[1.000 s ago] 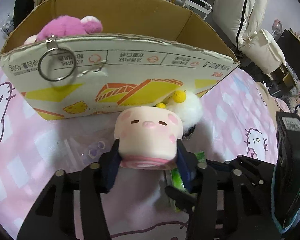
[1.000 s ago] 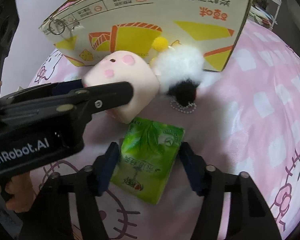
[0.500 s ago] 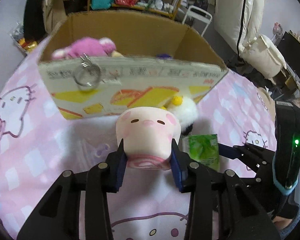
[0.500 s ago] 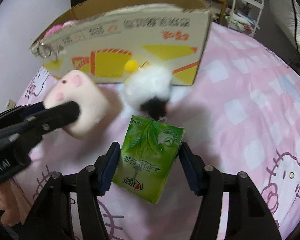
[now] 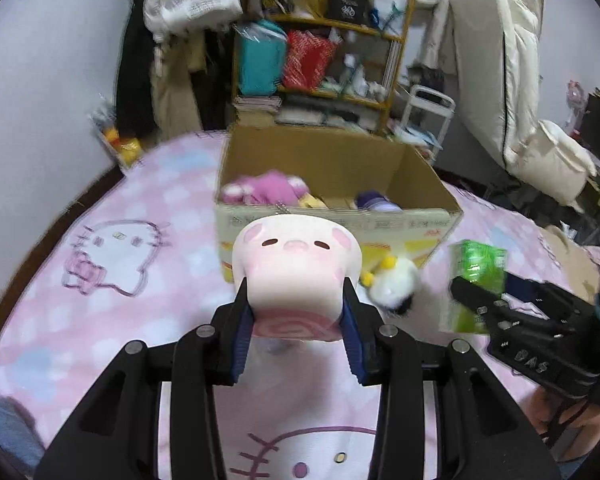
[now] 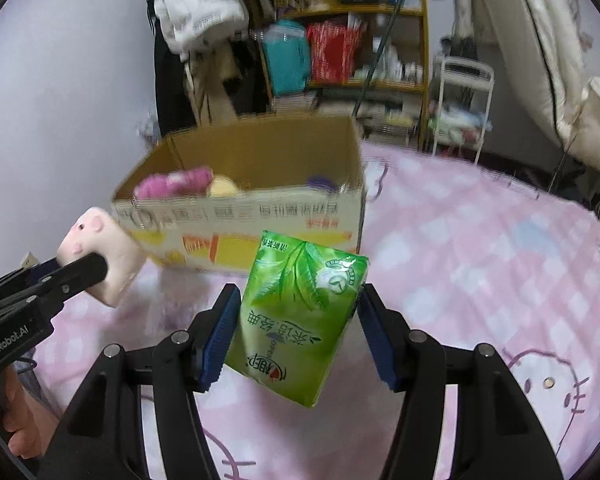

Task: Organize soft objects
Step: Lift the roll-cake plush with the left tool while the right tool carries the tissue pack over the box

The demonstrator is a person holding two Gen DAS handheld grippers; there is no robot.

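Gripping a pig plush (image 5: 296, 264), the left gripper (image 5: 298, 316) fingers are clamped; the right gripper (image 6: 296, 326) fingers pinch a green tissue pack (image 6: 300, 316).

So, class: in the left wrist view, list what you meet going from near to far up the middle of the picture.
Left gripper → pig squishy toy → cardboard box → pink plush toy inside it → cluttered shelf.
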